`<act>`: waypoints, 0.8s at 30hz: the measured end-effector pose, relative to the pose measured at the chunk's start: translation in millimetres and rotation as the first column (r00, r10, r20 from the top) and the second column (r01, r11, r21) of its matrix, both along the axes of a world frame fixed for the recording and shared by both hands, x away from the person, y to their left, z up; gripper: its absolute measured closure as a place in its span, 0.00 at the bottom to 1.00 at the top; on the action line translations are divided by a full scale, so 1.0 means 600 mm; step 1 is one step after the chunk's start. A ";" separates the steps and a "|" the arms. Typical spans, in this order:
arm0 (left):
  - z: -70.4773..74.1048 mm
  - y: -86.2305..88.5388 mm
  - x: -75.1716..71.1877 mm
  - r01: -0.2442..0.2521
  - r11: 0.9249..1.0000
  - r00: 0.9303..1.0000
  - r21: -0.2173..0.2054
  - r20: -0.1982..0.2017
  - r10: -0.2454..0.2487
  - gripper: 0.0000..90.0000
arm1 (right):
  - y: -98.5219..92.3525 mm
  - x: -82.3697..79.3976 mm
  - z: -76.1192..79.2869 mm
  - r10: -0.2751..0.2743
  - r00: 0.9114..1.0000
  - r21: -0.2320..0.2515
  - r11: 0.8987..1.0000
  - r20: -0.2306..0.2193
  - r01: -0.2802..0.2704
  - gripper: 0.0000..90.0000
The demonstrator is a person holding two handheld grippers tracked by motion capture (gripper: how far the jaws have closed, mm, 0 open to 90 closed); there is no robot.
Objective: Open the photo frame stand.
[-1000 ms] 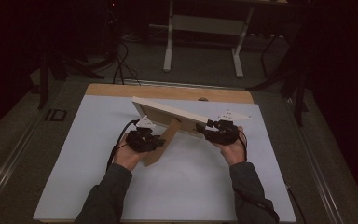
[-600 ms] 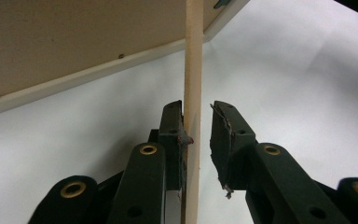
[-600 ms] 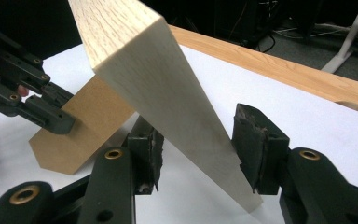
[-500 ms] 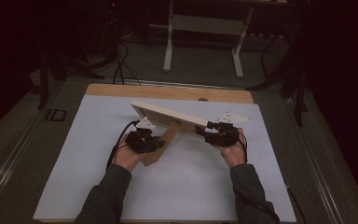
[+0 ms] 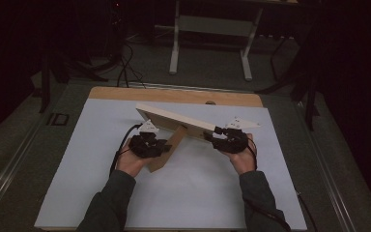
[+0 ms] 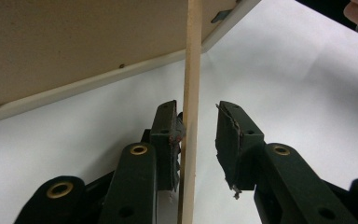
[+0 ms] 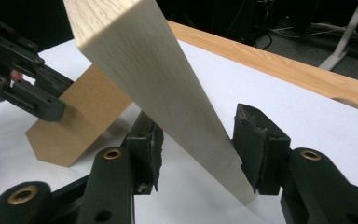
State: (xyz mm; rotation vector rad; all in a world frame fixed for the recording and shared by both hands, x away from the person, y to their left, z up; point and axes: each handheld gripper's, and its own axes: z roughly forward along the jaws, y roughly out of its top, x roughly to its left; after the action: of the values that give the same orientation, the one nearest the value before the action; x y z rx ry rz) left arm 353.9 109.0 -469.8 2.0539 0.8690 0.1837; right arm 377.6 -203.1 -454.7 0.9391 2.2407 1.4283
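In the high view, a picture frame (image 5: 176,117) is seen tilted above the white mat (image 5: 188,193) near the middle of the table (image 5: 174,95), its brown stand flap (image 5: 166,150) reaching down to the mat. The left gripper (image 5: 163,146) is placed at the flap, and the right gripper (image 5: 212,137) at the frame's pale right end.

In the left gripper view, the thin edge of the stand flap (image 6: 190,107) is seen standing between the jaws. The left pad lies against it, while the right pad is kept apart by a clear gap; the jaws have just been opening, so the flap is released.

In the right gripper view, the frame's pale wooden edge (image 7: 168,88) is seen slanting down between the jaws, gripped on both sides. The brown flap (image 7: 81,126) and the left gripper (image 7: 51,105) are seen farther off.
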 end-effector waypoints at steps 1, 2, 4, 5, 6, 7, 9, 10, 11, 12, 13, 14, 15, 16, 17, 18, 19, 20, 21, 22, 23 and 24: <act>0.001 0.001 0.000 0.000 1.000 1.000 -0.001 0.002 0.000 0.77 | -0.001 0.000 0.000 -0.001 1.000 -0.001 1.000 -0.001 0.001 0.58; 0.002 0.002 -0.001 0.001 1.000 1.000 -0.002 0.003 -0.001 0.76 | -0.001 -0.001 -0.001 -0.001 1.000 0.000 1.000 -0.002 0.001 0.58; 0.003 0.003 -0.002 0.001 1.000 1.000 -0.004 0.013 -0.001 0.75 | -0.003 -0.001 -0.001 -0.002 1.000 -0.001 1.000 -0.002 0.002 0.57; 0.004 0.004 -0.003 -0.001 1.000 1.000 -0.008 0.018 0.001 0.75 | -0.003 -0.001 -0.002 -0.004 1.000 -0.002 1.000 -0.002 0.004 0.57; 0.005 0.004 -0.003 0.000 1.000 1.000 -0.008 0.022 0.001 0.75 | -0.004 -0.002 -0.002 -0.004 1.000 -0.002 1.000 -0.004 0.004 0.57; 0.006 0.005 -0.004 -0.001 1.000 1.000 -0.009 0.028 0.002 0.75 | -0.005 -0.002 -0.003 -0.004 1.000 -0.002 1.000 -0.005 0.004 0.57; 0.007 0.006 -0.006 -0.002 1.000 0.999 -0.008 0.033 0.002 0.75 | -0.007 -0.002 -0.005 -0.006 1.000 -0.008 1.000 -0.010 0.006 0.57; 0.008 0.007 -0.006 -0.002 1.000 0.999 -0.009 0.034 0.002 0.75 | -0.008 -0.002 -0.007 -0.006 1.000 -0.010 1.000 -0.013 0.006 0.57; 0.009 0.007 -0.006 -0.004 1.000 0.999 -0.013 0.034 0.004 0.75 | -0.009 -0.002 -0.008 -0.007 1.000 -0.011 1.000 -0.016 0.007 0.57; 0.009 0.008 -0.006 -0.007 1.000 0.999 -0.013 0.036 0.007 0.74 | -0.011 -0.002 -0.010 -0.009 1.000 -0.011 1.000 -0.019 0.009 0.57; 0.010 0.009 -0.006 -0.008 1.000 0.999 -0.015 0.038 0.008 0.74 | -0.012 -0.002 -0.011 -0.010 1.000 -0.010 1.000 -0.022 0.010 0.57; 0.010 0.010 -0.006 -0.009 1.000 0.999 -0.017 0.039 0.009 0.74 | -0.013 -0.002 -0.012 -0.011 1.000 -0.010 1.000 -0.022 0.011 0.57; 0.011 0.011 -0.006 -0.010 1.000 0.999 -0.017 0.040 0.011 0.74 | -0.013 -0.003 -0.013 -0.011 1.000 -0.011 1.000 -0.023 0.011 0.57; 0.011 0.012 -0.006 -0.012 1.000 0.999 -0.022 0.040 0.013 0.74 | -0.013 -0.003 -0.014 -0.012 1.000 -0.011 1.000 -0.024 0.012 0.57; 0.012 0.013 -0.006 -0.016 1.000 0.999 -0.026 0.041 0.017 0.74 | -0.014 -0.003 -0.014 -0.012 1.000 -0.012 1.000 -0.024 0.011 0.57; 0.012 0.014 -0.006 -0.017 0.999 0.999 -0.028 0.043 0.018 0.74 | -0.014 -0.003 -0.015 -0.011 1.000 -0.014 1.000 -0.024 0.011 0.57; 0.013 0.016 -0.005 -0.020 0.999 0.999 -0.030 0.044 0.021 0.74 | -0.015 -0.003 -0.015 -0.011 1.000 -0.015 1.000 -0.025 0.011 0.57; 0.013 0.017 -0.005 -0.022 0.999 0.999 -0.031 0.044 0.024 0.74 | -0.016 -0.003 -0.016 -0.012 1.000 -0.016 1.000 -0.027 0.011 0.57; 0.014 0.018 -0.005 -0.023 0.999 0.999 -0.032 0.043 0.025 0.74 | -0.016 -0.003 -0.016 -0.013 1.000 -0.016 1.000 -0.029 0.012 0.57; 0.014 0.019 -0.005 -0.027 0.999 0.999 -0.033 0.043 0.028 0.74 | -0.017 -0.003 -0.017 -0.014 1.000 -0.016 1.000 -0.028 0.013 0.57; 0.014 0.020 -0.005 -0.029 0.999 0.999 -0.034 0.045 0.031 0.74 | -0.018 -0.003 -0.017 -0.013 1.000 -0.016 1.000 -0.028 0.013 0.57; 0.015 0.021 -0.005 -0.032 0.999 0.998 -0.037 0.046 0.033 0.74 | -0.019 -0.003 -0.017 -0.013 0.999 -0.018 1.000 -0.030 0.012 0.57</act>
State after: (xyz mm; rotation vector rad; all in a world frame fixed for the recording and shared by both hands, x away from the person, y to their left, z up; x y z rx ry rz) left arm 351.0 121.9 -460.9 1.9947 0.8713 0.2309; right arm 375.9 -214.2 -465.1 0.9734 2.2611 1.3958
